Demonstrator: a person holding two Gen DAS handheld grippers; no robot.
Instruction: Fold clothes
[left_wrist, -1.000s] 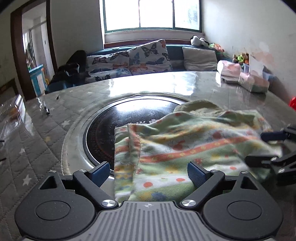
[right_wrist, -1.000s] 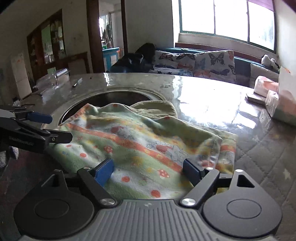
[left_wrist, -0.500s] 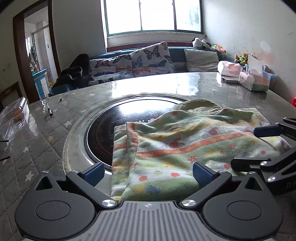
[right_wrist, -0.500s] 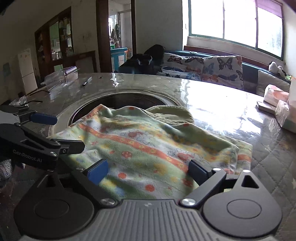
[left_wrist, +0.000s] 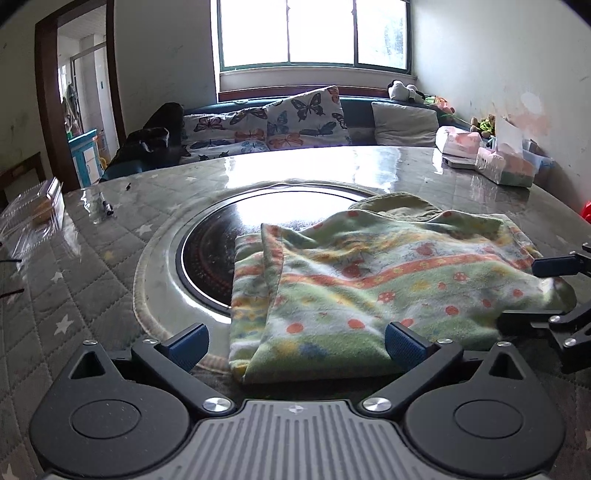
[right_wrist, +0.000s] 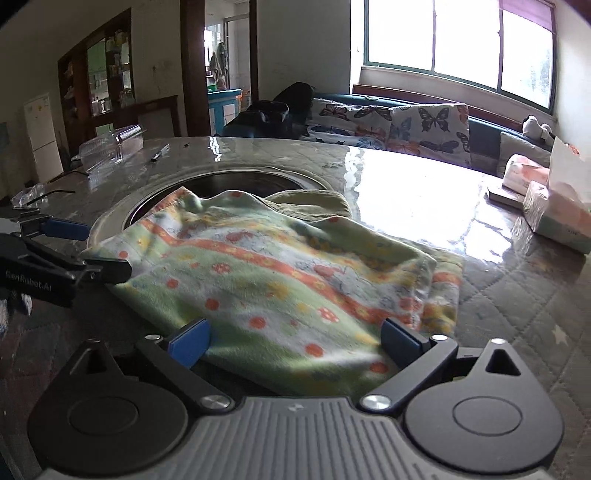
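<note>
From the left wrist view, the left tongs (left_wrist: 295, 341) stand spread wide, empty, at the near edge of the folded garment (left_wrist: 388, 280) (green, with orange stripes), which lies on the counter (left_wrist: 92, 258) partly over a dark round plate (left_wrist: 218, 240). From the right wrist view, the right tongs (right_wrist: 295, 339) are spread too, the garment's edge between them, not pinched.
</note>
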